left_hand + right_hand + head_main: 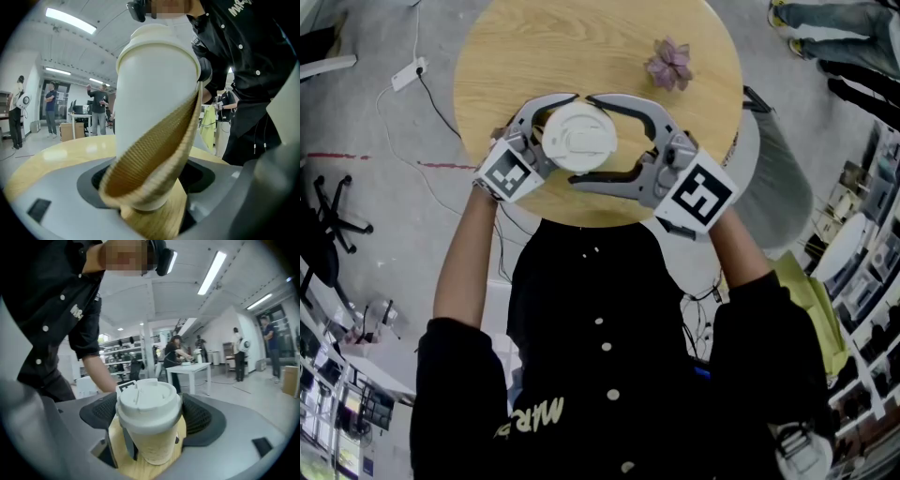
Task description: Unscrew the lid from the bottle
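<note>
- Bottle, white, tapered and cup-shaped (154, 84), is over the near half of the round light-wood table (581, 37), right in front of the person. Whether its base rests on the wood or hangs just above it cannot be told.
- Left gripper (147, 180), grey with a square-marker cube, has its jaws closed in on the bottle's lower body. They grip it through the tan ribbed sleeve (154, 154), which looks squashed and twisted under the grip. The bottle leans in that gripper's view.
- Right gripper (152, 418), same build, comes in from the opposite side at lid height. Its jaws are spread wide, one dark pad on each side of the white domed plastic lid (149, 401). The pads are just beside the rim and nothing shows them pressing, so no grip on the lid yet.
- Lid looks fully seated, with no gap at the rim.
- Step in hand, as judged: body is braced and the right jaws are lined up on the lid. Unscrewing has not started.
- Next move calls for closing the right jaws squarely on the rim, then rotating about the bottle's axis while the left holds firm.
- Risk: the sleeve may slip on the body under torque.
- Small purple artificial flower (670, 64) lies well apart on the far side, out of the way.
</note>
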A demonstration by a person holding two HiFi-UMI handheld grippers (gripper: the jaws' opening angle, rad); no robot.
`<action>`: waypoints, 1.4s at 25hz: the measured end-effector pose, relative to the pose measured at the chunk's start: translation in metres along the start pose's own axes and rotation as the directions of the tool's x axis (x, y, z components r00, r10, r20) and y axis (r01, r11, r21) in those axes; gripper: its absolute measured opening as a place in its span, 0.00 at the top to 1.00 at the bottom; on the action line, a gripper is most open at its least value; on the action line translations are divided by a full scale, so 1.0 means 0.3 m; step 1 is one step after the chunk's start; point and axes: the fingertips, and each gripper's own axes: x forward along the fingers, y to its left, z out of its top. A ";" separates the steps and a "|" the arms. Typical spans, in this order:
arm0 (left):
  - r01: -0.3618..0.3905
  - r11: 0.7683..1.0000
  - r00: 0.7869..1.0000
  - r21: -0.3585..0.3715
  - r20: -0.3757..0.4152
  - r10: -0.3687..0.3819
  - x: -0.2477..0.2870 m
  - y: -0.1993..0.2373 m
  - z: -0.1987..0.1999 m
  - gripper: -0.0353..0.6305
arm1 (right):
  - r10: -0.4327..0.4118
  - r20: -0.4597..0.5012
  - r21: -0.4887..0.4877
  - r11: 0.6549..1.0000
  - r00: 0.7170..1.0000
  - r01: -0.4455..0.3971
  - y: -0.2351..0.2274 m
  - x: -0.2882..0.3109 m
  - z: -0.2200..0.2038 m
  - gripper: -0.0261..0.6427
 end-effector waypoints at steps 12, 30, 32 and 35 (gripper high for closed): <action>-0.002 1.000 1.000 0.003 -0.007 0.002 0.001 -0.003 -0.002 0.40 | 0.097 -0.039 0.049 0.994 0.995 -0.095 -0.006 -0.022 -0.007 0.22; 0.010 1.000 1.000 0.022 0.002 -0.010 0.004 -0.006 0.001 0.40 | -0.043 -0.015 -0.046 0.998 0.999 0.043 -0.004 0.043 -0.006 0.28; 0.021 0.999 1.000 0.029 0.004 -0.021 0.003 -0.004 0.005 0.40 | 0.097 -0.011 -0.073 0.993 0.995 -0.097 0.005 0.041 -0.004 0.28; 0.023 1.000 1.000 0.018 -0.003 -0.023 0.001 -0.004 0.002 0.40 | 0.175 -0.017 -0.059 0.983 0.984 -0.176 0.011 0.041 -0.010 0.28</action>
